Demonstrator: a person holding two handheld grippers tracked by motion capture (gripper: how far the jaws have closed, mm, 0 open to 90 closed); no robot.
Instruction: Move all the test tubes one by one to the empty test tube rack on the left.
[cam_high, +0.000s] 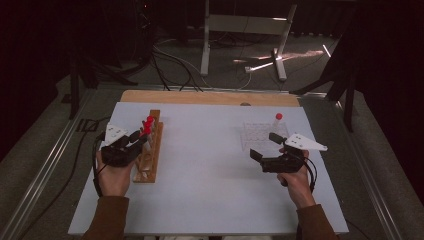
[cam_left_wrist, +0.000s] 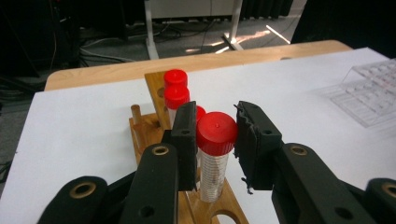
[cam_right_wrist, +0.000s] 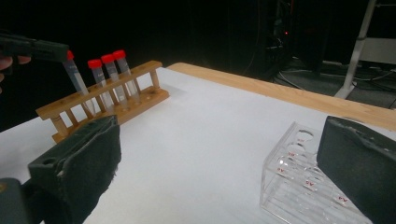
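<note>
A wide bare stretch of white table (cam_high: 205, 165) lay open between the wooden rack (cam_high: 150, 150) and the clear plastic rack (cam_high: 262, 135) (both hands well apart), while the red-capped tubes (cam_left_wrist: 176, 88) crowded the wooden rack's far end behind the left gripper (cam_left_wrist: 215, 140).

Lab: test-tube racks (cam_right_wrist: 105, 95), cabled floor

White table (cam_high: 210, 165) bears wooden rack (cam_high: 150, 150) and clear rack (cam_high: 262, 134).
</note>
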